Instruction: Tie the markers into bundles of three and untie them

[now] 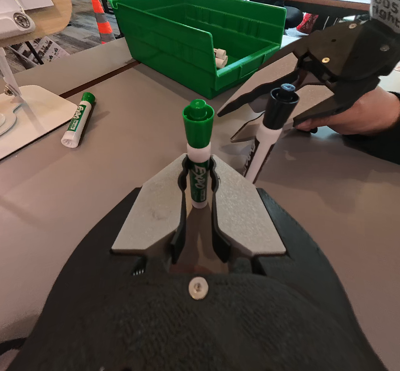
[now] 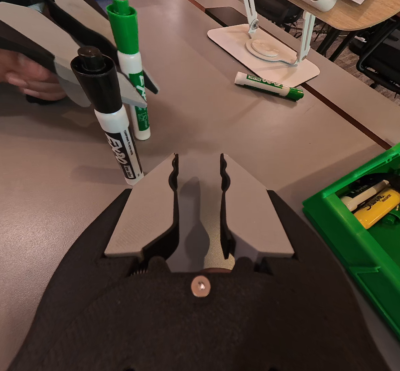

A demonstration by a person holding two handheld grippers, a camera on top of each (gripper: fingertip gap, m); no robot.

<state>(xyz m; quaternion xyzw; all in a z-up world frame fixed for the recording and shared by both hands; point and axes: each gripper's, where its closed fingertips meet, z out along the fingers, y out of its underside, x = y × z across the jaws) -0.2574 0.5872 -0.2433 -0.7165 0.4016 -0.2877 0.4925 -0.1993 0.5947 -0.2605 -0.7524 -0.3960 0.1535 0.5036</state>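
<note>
The green bin (image 2: 355,241) is cut off by the frame edge, its markers (image 2: 372,205) half hidden.

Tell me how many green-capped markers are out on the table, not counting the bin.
2. One green-capped marker stands upright, gripped by the left gripper; the other lies flat by the white stand base. More may be hidden inside the green bin.

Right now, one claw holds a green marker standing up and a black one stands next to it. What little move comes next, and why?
Probably nudge the held green marker sideways against the standing black marker. The left gripper is clamped on the green one, the right gripper is open with nothing in it, and a third, green marker lies loose.
</note>
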